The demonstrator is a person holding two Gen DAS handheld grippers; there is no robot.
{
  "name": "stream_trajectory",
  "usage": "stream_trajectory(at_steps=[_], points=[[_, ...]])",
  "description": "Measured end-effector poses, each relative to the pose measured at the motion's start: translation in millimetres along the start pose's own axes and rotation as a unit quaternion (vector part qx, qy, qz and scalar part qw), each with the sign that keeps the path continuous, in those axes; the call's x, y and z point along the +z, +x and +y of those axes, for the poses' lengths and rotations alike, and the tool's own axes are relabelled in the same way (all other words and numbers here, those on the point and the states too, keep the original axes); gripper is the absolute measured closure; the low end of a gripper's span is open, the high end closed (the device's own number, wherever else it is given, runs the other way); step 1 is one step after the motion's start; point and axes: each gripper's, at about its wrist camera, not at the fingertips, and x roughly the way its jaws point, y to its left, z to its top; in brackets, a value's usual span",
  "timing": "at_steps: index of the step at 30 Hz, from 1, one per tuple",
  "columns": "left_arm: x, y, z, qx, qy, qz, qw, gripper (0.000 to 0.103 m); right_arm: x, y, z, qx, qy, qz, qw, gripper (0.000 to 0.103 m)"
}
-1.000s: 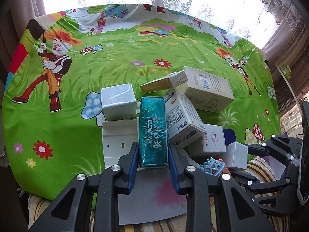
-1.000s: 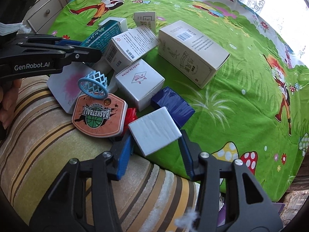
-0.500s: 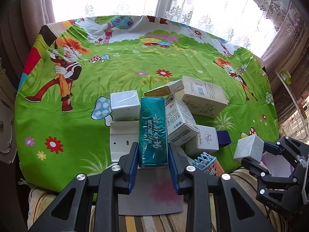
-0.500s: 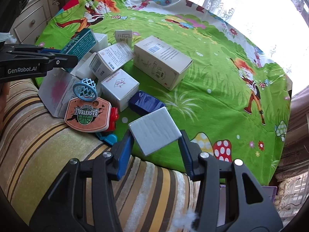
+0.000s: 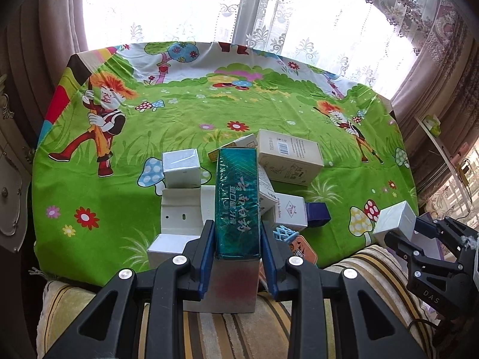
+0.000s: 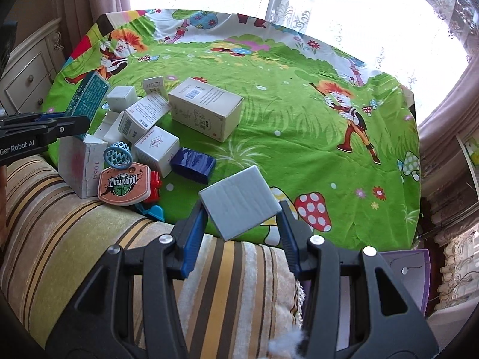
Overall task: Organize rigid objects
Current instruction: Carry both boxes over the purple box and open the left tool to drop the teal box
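L gripper (image 5: 236, 251) is raised over the near bedspread (image 5: 185, 113) edge, fingers clamped on the teal box (image 5: 236, 200). R gripper (image 6: 242, 224) is raised too, nipping the grey-white box (image 6: 239, 202), probably by its corners. Far green cloth lies open beyond the box pile (image 6: 167, 128).

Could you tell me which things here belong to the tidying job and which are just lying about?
Job:
left hand-held gripper, shut on teal box
right hand-held gripper, shut on grey box
large beige box
navy box
basketball hoop toy

Lying about:
cartoon tablecloth
striped cushion
lace curtains
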Motion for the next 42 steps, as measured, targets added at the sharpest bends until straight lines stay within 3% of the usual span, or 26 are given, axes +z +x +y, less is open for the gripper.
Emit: stream_trajectory(at_steps=[22, 42], points=[[-27, -16, -93, -0.064, 0.081, 0.014, 0.9945, 0.073, -55, -48, -68, -0.065, 0.103, -0.020, 0.992, 0.052], [-57, -16, -207, -0.140, 0.189, 0.052, 0.9705, 0.073, -107, -69, -127, -0.122, 0.169, -0.006, 0.978, 0.052]])
